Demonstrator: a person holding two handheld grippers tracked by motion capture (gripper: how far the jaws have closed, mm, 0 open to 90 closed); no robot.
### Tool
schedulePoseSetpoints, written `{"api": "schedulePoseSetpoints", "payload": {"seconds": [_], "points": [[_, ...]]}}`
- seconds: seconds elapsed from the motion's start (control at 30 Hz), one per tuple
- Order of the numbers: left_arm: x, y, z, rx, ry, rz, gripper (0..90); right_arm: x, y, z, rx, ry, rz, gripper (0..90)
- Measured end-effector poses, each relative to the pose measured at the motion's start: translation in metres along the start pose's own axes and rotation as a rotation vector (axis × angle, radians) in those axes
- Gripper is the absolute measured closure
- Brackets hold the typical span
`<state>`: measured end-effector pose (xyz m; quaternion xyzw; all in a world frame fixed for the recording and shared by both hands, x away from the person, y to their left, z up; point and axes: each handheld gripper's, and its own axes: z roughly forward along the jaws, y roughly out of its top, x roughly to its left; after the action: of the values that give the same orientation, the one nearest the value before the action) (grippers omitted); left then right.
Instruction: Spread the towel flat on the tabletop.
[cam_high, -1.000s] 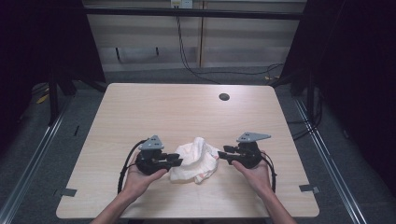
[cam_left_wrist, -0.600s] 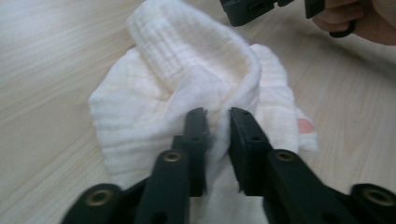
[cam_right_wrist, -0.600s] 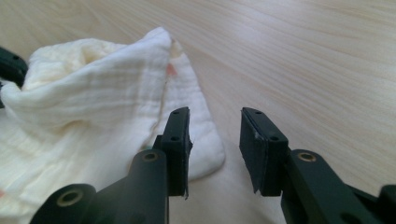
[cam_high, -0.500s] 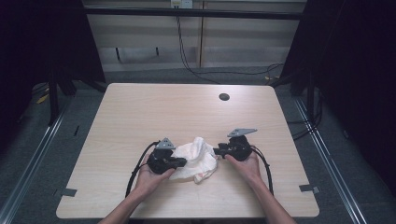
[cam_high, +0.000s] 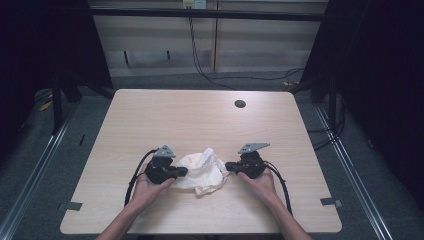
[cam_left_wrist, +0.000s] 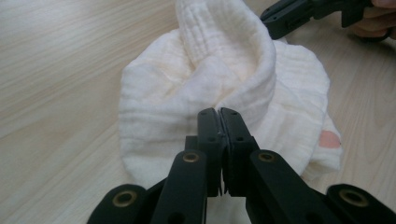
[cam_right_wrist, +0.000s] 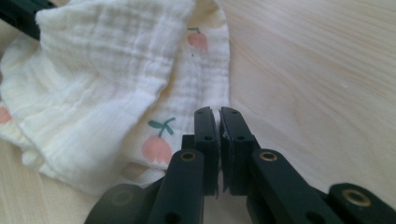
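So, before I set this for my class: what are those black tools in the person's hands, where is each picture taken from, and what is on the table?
A person sits at a wooden table and holds a hand-worked gripper in each hand. The high view looks down from above; the other two come from cameras riding on each gripper, looking along its black jaws. Between the hands lies a crumpled white cloth printed with small pink flowers. The left gripper has its jaws together, pinching a fold of the cloth. The right gripper has just closed at the cloth's edge; its jaws are together, though whether fabric is caught between them I cannot tell. A small dark round spot sits near the table's far edge.
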<state>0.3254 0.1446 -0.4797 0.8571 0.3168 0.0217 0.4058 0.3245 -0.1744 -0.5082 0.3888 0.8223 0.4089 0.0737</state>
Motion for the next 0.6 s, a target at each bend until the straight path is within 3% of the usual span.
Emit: {"api": "schedulePoseSetpoints", "payload": {"seconds": [0.1, 0.17, 0.23, 0.27, 0.33, 0.37, 0.4, 0.43, 0.47, 0.53, 0.6], "points": [[0.009, -0.002, -0.005, -0.023, -0.004, -0.024, 87.8, 0.002, 0.003, -0.003, -0.022, 0.011, 0.005, 86.7], [0.01, -0.002, -0.009, -0.056, -0.006, -0.019, 85.3, 0.002, 0.005, -0.01, -0.042, 0.011, 0.014, 86.8], [0.004, 0.003, -0.018, -0.131, -0.026, -0.011, 75.3, 0.002, 0.007, -0.019, -0.074, 0.008, 0.015, 86.8], [0.004, 0.003, -0.018, -0.131, -0.026, -0.011, 73.7, 0.002, 0.007, -0.019, -0.074, 0.008, 0.015, 86.8], [-0.007, 0.013, -0.022, -0.189, -0.022, 0.005, 73.1, 0.003, 0.008, -0.023, -0.087, 0.003, 0.015, 86.8], [-0.019, 0.021, -0.018, -0.187, -0.059, 0.041, 73.8, 0.003, 0.009, -0.024, -0.088, 0.0, 0.01, 86.8], [-0.019, 0.021, -0.018, -0.187, -0.059, 0.041, 74.6, 0.003, 0.009, -0.024, -0.088, 0.0, 0.01, 86.8], [-0.033, 0.028, -0.006, -0.142, -0.095, 0.075, 76.1, 0.002, 0.009, -0.024, -0.09, 0.0, 0.017, 86.7], [-0.033, 0.028, -0.006, -0.142, -0.095, 0.075, 76.4, 0.002, 0.009, -0.024, -0.09, 0.0, 0.017, 86.7], [-0.045, 0.034, 0.011, -0.067, -0.137, 0.095, 76.1, 0.001, 0.009, -0.023, -0.085, -0.001, 0.013, 86.7], [-0.051, 0.036, 0.025, -0.05, -0.145, 0.117, 74.9, 0.001, 0.008, -0.022, -0.086, 0.003, 0.02, 86.7]]}}
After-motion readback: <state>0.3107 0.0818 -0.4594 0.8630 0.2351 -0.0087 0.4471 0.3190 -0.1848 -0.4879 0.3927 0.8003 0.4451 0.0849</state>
